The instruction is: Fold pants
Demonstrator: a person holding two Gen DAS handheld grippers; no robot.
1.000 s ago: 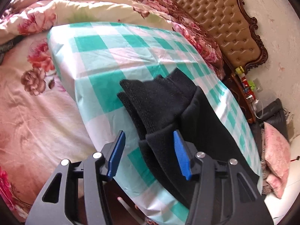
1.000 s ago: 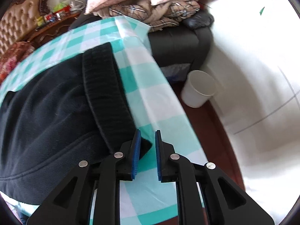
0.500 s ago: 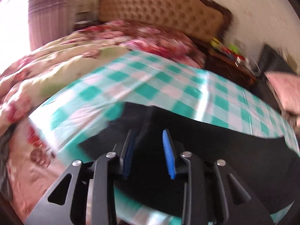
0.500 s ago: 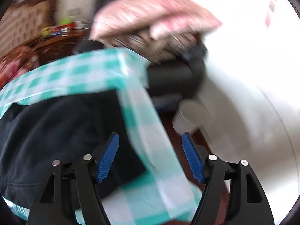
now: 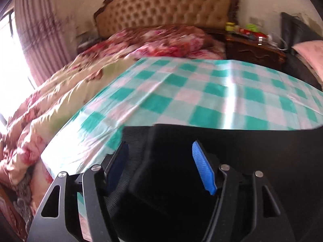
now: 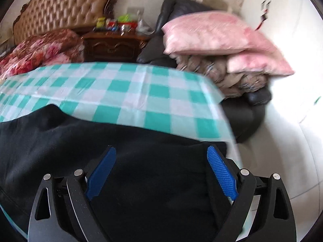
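While the black pants (image 6: 84, 147) lie flat along the near edge of the checked cloth (image 6: 125, 92), the left gripper (image 5: 159, 167) and right gripper (image 6: 161, 173) hover directly above them, jaws opening, gripping nothing.

The pants (image 6: 141, 161) were plain black, lying on a cloth (image 5: 201, 92) checked in teal and white. Behind were a floral red and cream quilt (image 5: 84, 84), a tan tufted headboard (image 5: 165, 6) and pink pillows (image 6: 212, 34).
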